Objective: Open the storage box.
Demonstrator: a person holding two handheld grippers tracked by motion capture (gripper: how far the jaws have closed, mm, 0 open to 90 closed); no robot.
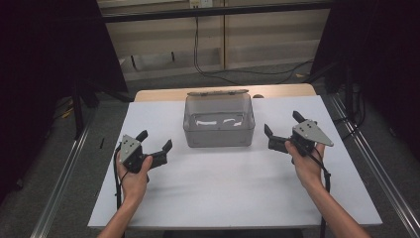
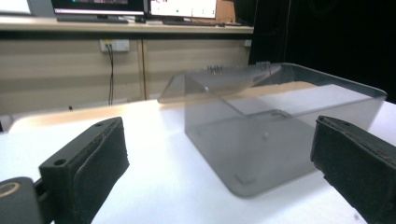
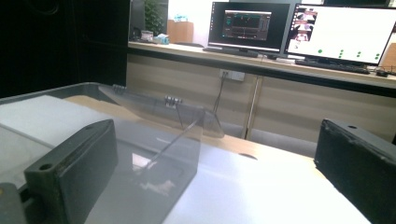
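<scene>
I have the left gripper hovering over the white table, nearer me than the clear plastic box and off its left side — jaws spread wide, nothing between them. My right gripper sits just off the box's right side, jaws likewise spread and empty, apart from the wall. The box itself stands upright toward the far middle of the table, between the two grippers, its hinged lid thrown back behind the far wall. Beyond the box, cables hang down a beige cabinet front — past the table's far edge.
</scene>
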